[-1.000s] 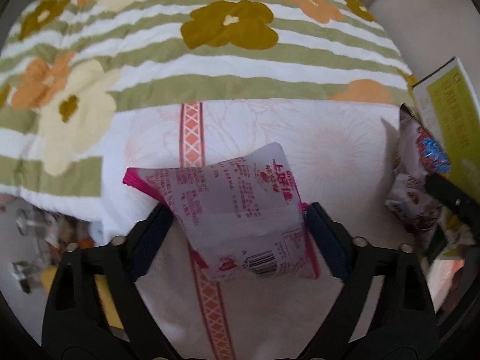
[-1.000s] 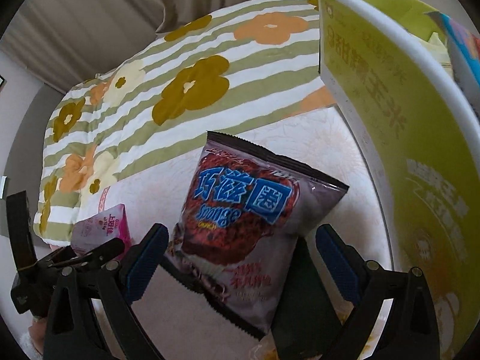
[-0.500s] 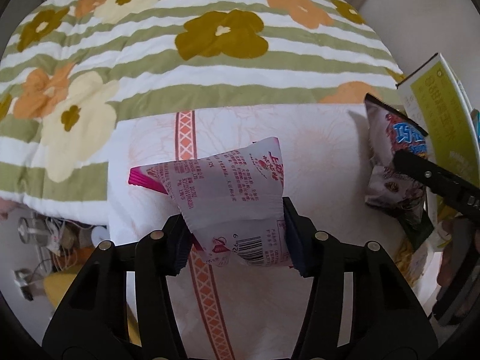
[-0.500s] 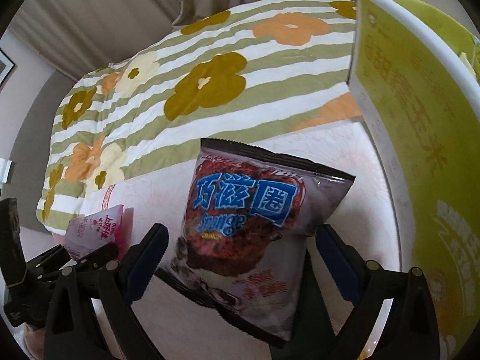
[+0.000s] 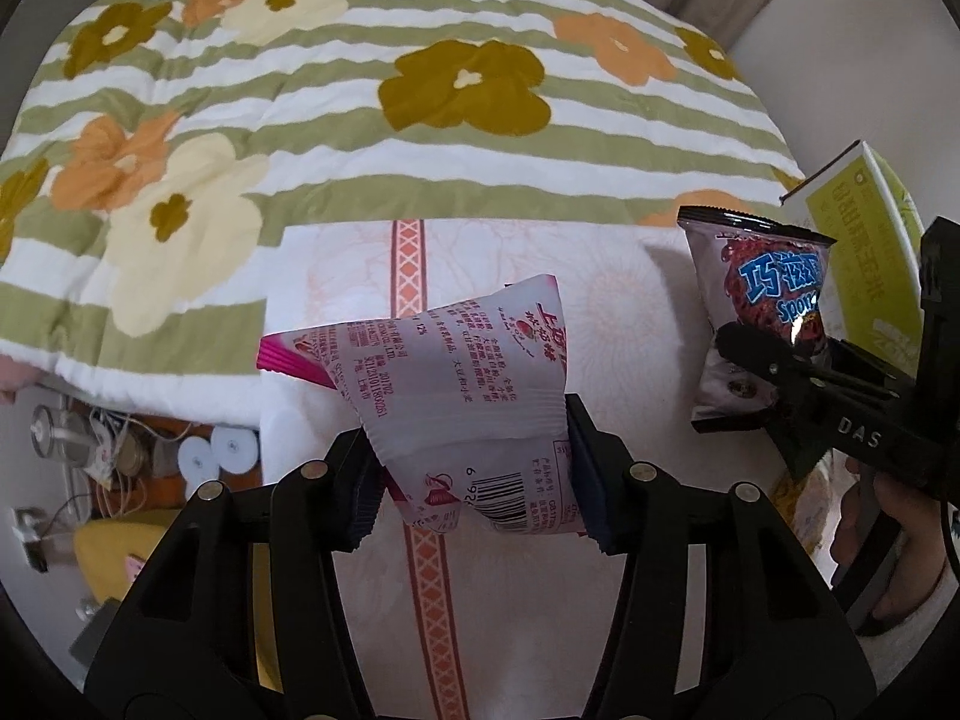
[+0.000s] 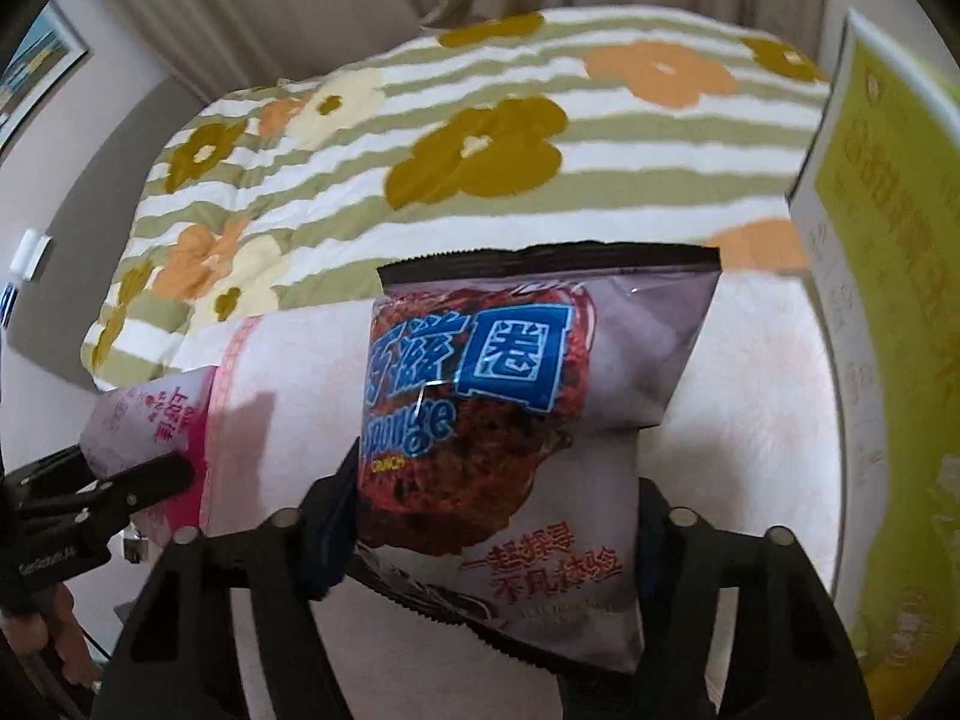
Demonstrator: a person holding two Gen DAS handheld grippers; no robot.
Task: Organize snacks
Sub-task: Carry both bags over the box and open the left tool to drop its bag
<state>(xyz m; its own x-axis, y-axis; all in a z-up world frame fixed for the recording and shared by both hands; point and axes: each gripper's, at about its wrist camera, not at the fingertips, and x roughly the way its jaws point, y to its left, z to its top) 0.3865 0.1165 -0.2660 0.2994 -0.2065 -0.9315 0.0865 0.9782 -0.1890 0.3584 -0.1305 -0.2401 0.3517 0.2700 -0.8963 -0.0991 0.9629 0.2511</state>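
Above white bedsheet (image 5: 600,312), both packets now clamped and lifted: pink packet (image 5: 474,384), dark packet (image 6: 510,420).

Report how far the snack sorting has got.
Done: nothing visibly put away; what the yellow-green box holds is not clear. In hand: the left tongs are shut on the pink snack packet, and the right tongs are shut on the dark crunch snack bag, both held above the white cloth. Left: setting both packets in place.
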